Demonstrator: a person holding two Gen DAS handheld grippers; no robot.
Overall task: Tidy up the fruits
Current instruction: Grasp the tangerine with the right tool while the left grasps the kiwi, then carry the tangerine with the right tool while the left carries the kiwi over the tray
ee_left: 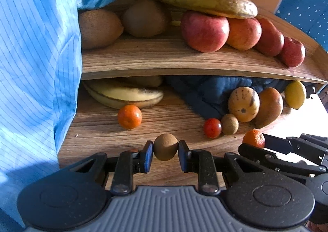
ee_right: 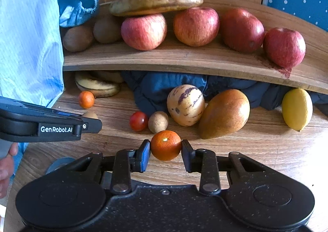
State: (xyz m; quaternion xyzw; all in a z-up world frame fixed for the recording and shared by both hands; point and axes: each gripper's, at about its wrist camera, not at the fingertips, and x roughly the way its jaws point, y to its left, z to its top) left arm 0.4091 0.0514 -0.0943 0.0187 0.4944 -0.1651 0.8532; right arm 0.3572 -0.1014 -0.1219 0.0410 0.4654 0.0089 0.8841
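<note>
Black jaws press from both sides on a small brown round fruit (ee_left: 165,147) at lower centre of the left wrist view, the left gripper (ee_left: 165,149) clamped on it just above the wooden tabletop (ee_left: 98,129). At lower centre of the right wrist view, the right gripper (ee_right: 166,146) is likewise closed on a small orange (ee_right: 166,145).

Beyond the fingers lie a cherry tomato (ee_right: 138,121), a second brown fruit (ee_right: 158,121), a striped pale melon (ee_right: 185,105), a mango (ee_right: 224,114) and a lemon (ee_right: 297,108), loosely grouped at centre right. Another small orange (ee_right: 86,99) sits near bananas (ee_right: 96,86) at centre left, beneath the wooden shelf (ee_right: 164,59). Four apples (ee_right: 144,31), kiwis (ee_right: 78,38) and more bananas (ee_right: 155,2) fill the shelf across the upper frame. A blue striped sleeve (ee_left: 37,47) covers the left edge.

Both fruits appear ready to be carried to their kind. Round skins roll, so a level, gentle grip and a low release against matching neighbours should keep each from straying.
</note>
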